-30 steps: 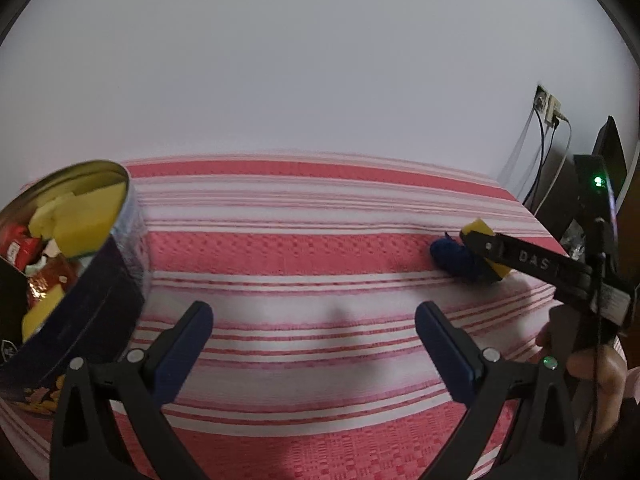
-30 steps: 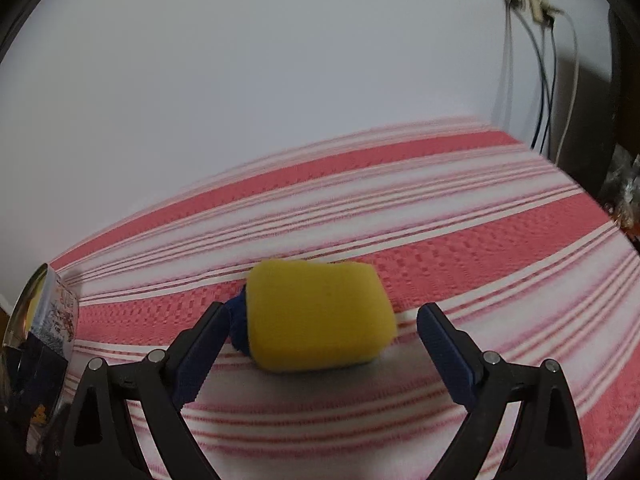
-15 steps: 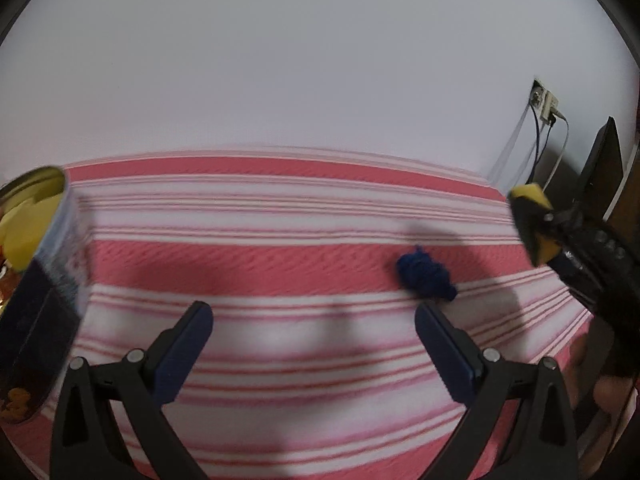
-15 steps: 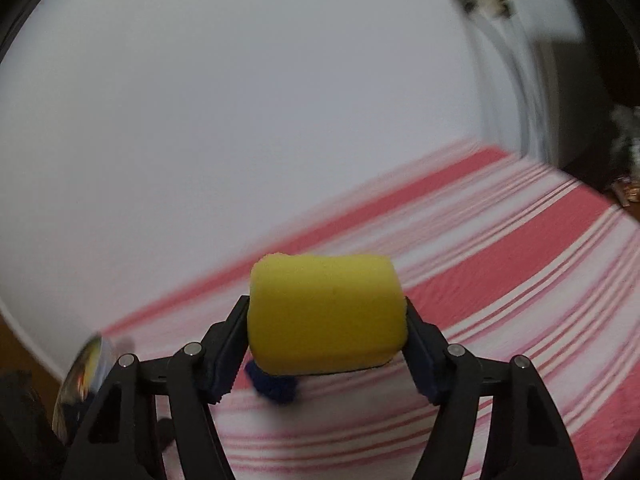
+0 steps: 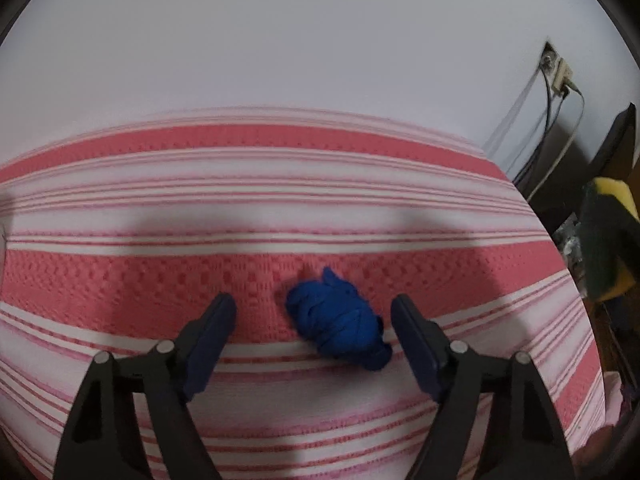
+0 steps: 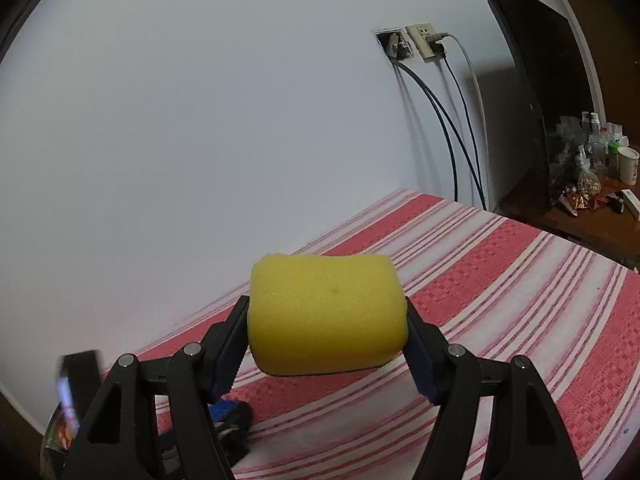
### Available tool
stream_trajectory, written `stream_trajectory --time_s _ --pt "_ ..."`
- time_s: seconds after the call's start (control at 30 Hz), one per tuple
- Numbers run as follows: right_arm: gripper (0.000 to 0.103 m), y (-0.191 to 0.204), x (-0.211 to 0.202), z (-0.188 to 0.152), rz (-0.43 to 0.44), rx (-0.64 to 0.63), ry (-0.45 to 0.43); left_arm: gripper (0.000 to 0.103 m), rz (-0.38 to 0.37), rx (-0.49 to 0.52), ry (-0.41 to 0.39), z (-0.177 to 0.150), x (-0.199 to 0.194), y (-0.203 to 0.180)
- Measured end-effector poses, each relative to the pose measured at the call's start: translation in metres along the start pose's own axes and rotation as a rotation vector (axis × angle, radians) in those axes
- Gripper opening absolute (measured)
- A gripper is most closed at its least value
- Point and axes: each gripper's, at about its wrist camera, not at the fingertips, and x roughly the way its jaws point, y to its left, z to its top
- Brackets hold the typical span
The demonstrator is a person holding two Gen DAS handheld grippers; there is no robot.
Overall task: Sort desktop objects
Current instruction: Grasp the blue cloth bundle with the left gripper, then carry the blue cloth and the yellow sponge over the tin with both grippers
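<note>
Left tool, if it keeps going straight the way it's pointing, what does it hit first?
Most likely the blue cloth bundle. It lies on the striped tablecloth between the closing jaws of the left tool, nearer the right finger, with neither pad on it yet. Depth is hard to judge through the fisheye.

place: home, a lived-in room | surface (image 6: pixel 520 280): red-and-white striped cloth | wall (image 6: pixel 200 120): plain white, wall socket (image 6: pixel 426 42) with cables (image 6: pixel 460 128) hanging | side: dark monitor (image 6: pixel 532 80), wooden shelf (image 6: pixel 580 220) of bottles, cup, snack packets
</note>
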Motion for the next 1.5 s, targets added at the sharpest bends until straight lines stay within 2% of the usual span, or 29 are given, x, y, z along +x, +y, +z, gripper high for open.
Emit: stream_trajectory --time_s 0.1,0.13,0.17,0.33,0.4,0.5,0.63,0.7,0.83,1.03,1.3,1.5 --pt "0.072 0.004 0.004 -0.002 -0.008 -0.018 -0.003 0.060 0.010 -0.015 0.008 0.000 0.000 0.004" --pt "0.072 0.002 0.008 -0.001 -0.010 -0.023 -0.003 0.048 0.013 -0.014 0.006 0.000 -0.001 0.002" --pt "0.072 0.002 0.009 -0.001 -0.013 -0.028 -0.002 0.044 0.010 -0.011 0.004 0.000 -0.002 0.003" --pt "0.072 0.003 0.012 -0.004 -0.032 -0.038 0.004 0.043 -0.060 -0.039 -0.002 -0.002 -0.010 0.011" --pt "0.072 0.002 0.013 -0.004 -0.041 -0.039 0.003 0.043 -0.092 -0.050 -0.056 -0.006 -0.025 0.021" --pt "0.072 0.002 0.013 -0.004 -0.058 -0.044 0.000 0.043 -0.082 0.013 -0.146 -0.010 -0.051 0.020" --pt "0.072 0.004 0.016 -0.007 -0.077 -0.068 0.008 0.043 -0.074 0.037 -0.245 -0.023 -0.093 0.036" --pt "0.072 0.007 0.015 -0.009 -0.084 -0.085 0.006 0.043 -0.045 0.041 -0.280 -0.030 -0.107 0.045" --pt "0.072 0.019 0.010 -0.015 -0.094 -0.143 -0.017 0.043 0.062 0.069 -0.326 -0.044 -0.131 0.066" --pt "0.072 0.042 0.002 -0.032 -0.071 -0.211 -0.003 0.043 0.177 0.064 -0.352 -0.059 -0.152 0.097" --pt "0.072 0.091 -0.026 -0.070 0.042 -0.265 0.052 0.043 0.213 -0.002 -0.380 -0.068 -0.176 0.142" --pt "0.072 0.136 -0.046 -0.102 0.130 -0.303 0.070 0.043 0.243 -0.020 -0.398 -0.076 -0.190 0.159"
